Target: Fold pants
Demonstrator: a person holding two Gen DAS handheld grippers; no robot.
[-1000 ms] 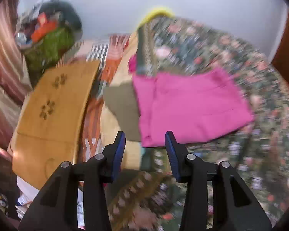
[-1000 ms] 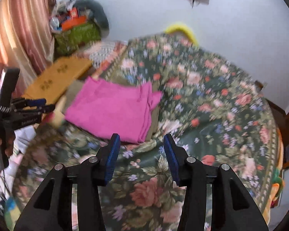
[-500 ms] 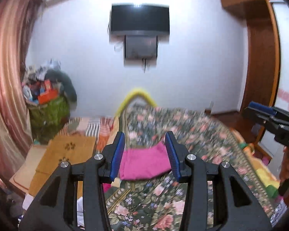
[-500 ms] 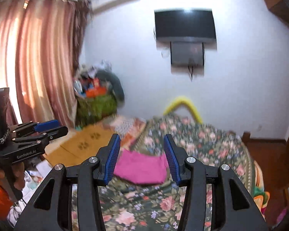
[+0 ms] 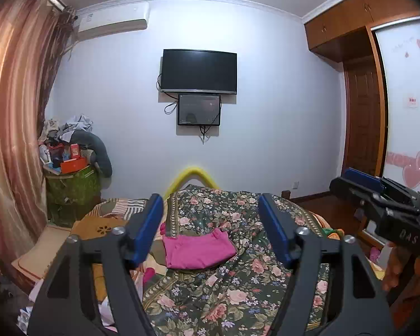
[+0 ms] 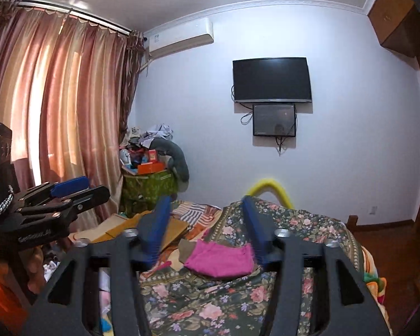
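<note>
The pink pants (image 5: 197,249) lie folded into a flat rectangle on the floral bedspread (image 5: 238,285), well ahead of and below both grippers. My left gripper (image 5: 211,226) is raised and nearly level; its jaws are opening and hold nothing. In the right wrist view the same folded pants (image 6: 221,259) lie on the bed. My right gripper (image 6: 207,225) also hangs in the air with its jaws opening and nothing between them. Each gripper shows at the edge of the other's view: the right gripper (image 5: 364,184), the left gripper (image 6: 70,190).
An olive cloth (image 6: 186,247) peeks from under the pants. Tan mats (image 5: 98,226) and striped bedding lie left of the bed. A heaped green basket (image 5: 72,184) stands by the curtains. A TV (image 5: 198,71) hangs on the far wall, and a wardrobe (image 5: 361,112) stands right.
Both grippers rose and pulled back from the bed, tilting from looking down to nearly level. The pants now look small and far. Both pairs of jaws have spread wider.
</note>
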